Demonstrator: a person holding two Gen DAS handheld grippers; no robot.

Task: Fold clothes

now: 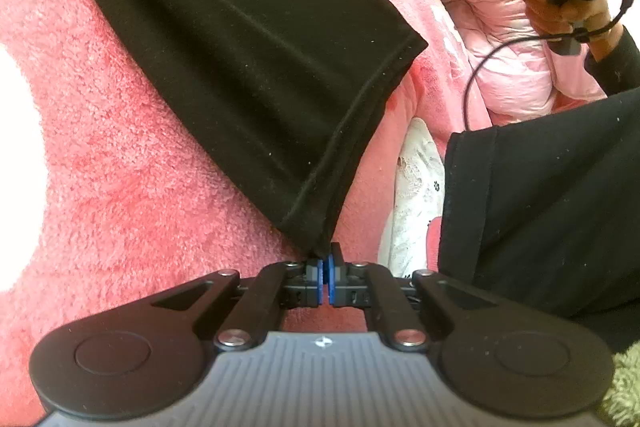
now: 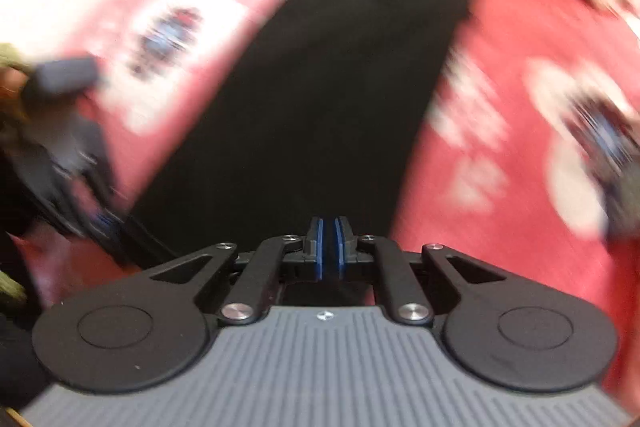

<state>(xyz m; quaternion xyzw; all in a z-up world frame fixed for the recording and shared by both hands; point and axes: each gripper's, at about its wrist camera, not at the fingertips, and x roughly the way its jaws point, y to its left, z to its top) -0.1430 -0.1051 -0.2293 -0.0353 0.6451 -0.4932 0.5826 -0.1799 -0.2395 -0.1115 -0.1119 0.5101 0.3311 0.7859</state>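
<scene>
Left gripper (image 1: 325,277) fingers pinch the black garment (image 1: 248,59) hem; right gripper (image 2: 328,241) fingers nearly closed, apparently empty; keeping the hem taut would help.

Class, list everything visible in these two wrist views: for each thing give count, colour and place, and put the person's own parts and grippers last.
black garment: one, black, laid across the blanket, its hem corner pinched in the left gripper
blanket: one, pink-red fleece with white patches, under the garment
padded item: one, glossy pink, upper right of the left view
cable: one, black, looping below the right gripper
hand: one, holding the right gripper's handle
left gripper: black with blue pads, shut on the hem
right gripper: black with blue pads, nearly closed; its view is blurred
</scene>
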